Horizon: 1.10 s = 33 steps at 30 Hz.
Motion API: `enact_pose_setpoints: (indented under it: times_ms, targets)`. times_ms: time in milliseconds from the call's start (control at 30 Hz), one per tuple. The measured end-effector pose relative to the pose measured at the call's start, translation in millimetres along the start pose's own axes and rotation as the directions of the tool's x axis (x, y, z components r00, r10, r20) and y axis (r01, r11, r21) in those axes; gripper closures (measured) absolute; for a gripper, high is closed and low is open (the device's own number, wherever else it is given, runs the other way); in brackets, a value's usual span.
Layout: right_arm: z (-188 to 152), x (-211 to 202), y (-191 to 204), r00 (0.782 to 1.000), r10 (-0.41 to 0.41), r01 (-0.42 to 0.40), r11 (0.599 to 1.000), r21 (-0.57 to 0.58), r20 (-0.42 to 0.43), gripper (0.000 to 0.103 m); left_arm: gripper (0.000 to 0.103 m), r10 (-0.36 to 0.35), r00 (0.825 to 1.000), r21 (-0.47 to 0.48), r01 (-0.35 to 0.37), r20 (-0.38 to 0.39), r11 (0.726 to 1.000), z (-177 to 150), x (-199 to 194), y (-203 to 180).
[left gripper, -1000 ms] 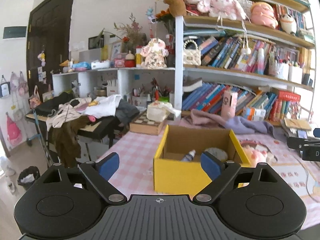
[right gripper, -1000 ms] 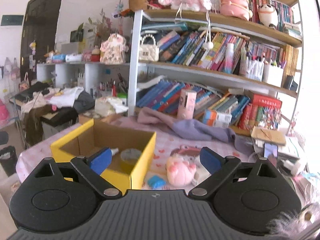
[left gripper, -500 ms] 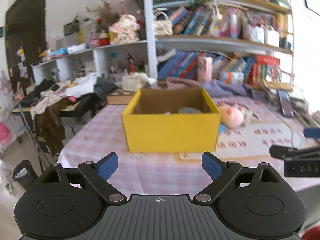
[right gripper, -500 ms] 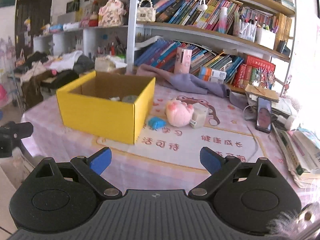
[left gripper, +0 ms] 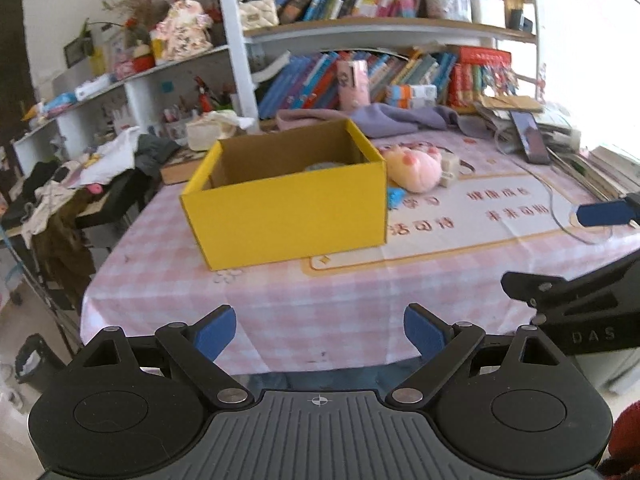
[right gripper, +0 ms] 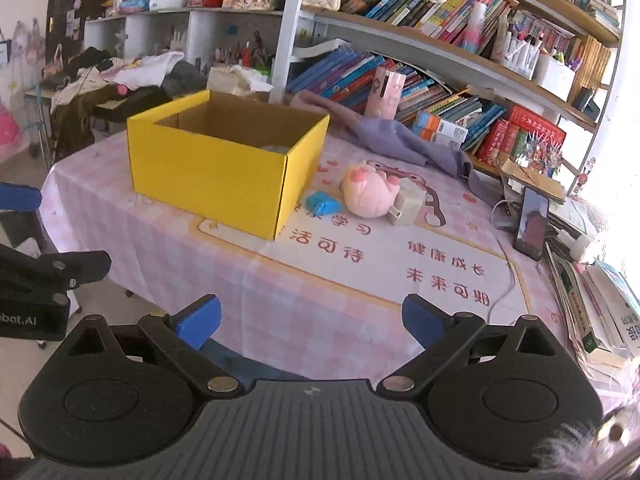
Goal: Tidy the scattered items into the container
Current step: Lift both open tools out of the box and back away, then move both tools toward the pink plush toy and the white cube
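Observation:
A yellow cardboard box (left gripper: 288,204) (right gripper: 208,164) stands open on the pink checked table, with a grey item just showing inside. To its right lie a pink plush toy (right gripper: 370,192) (left gripper: 416,166), a small blue object (right gripper: 322,203) and a white charger block (right gripper: 408,204). My left gripper (left gripper: 320,334) is open and empty over the table's near edge, well short of the box. My right gripper (right gripper: 310,320) is also open and empty, back from the items. Each gripper shows at the side of the other's view.
A phone (right gripper: 530,228) with a white cable lies at the right, beside stacked books (right gripper: 592,308). A purple cloth (right gripper: 384,136) lies behind the box. Bookshelves (right gripper: 440,40) rise behind the table. A clothes-covered rack (left gripper: 68,184) and a bin (left gripper: 32,360) stand at left.
Both grippers have sunk and drawn back from the box, tilting downward. The table's near edge and printed mat have come into view. Both stay open.

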State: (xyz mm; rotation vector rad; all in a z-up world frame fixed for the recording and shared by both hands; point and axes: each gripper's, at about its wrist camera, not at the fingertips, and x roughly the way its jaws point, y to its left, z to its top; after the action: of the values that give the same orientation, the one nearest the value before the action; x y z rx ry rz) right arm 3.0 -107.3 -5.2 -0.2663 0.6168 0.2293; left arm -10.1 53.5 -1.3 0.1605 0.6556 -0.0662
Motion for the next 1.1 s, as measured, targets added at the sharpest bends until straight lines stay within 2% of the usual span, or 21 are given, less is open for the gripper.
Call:
enact_pose_setpoints:
  times_ms: [467,667,867,1100]
  targets:
    - [-2.1,9.3,-10.9,0.997,-0.024,0.026,1.000,0.018,-0.073,0.005,0.010,-0.062,0.996,0.008,0.063,-0.063,0.998,5.3,18.2,-9.0]
    - [-3.7,11.4,-23.9,0.992,-0.077,0.080,0.997,0.024,-0.098,0.005,0.010,-0.104,0.992,0.015,0.106,-0.068,0.994,11.8,29.6,-17.9]
    - [-4.5,13.9,-47.3,0.985,-0.138,0.147,0.985,0.088,-0.109,0.005,0.010,-0.136,0.990,0.066,0.139,-0.048,0.988,20.4,36.1,-31.3]
    - [2.1,27.9,-57.8,0.985,-0.130,0.143,0.983,0.115,-0.112,0.005,0.010,-0.146,0.989,0.143,0.150,-0.036,0.978,27.9,43.1,-42.0]
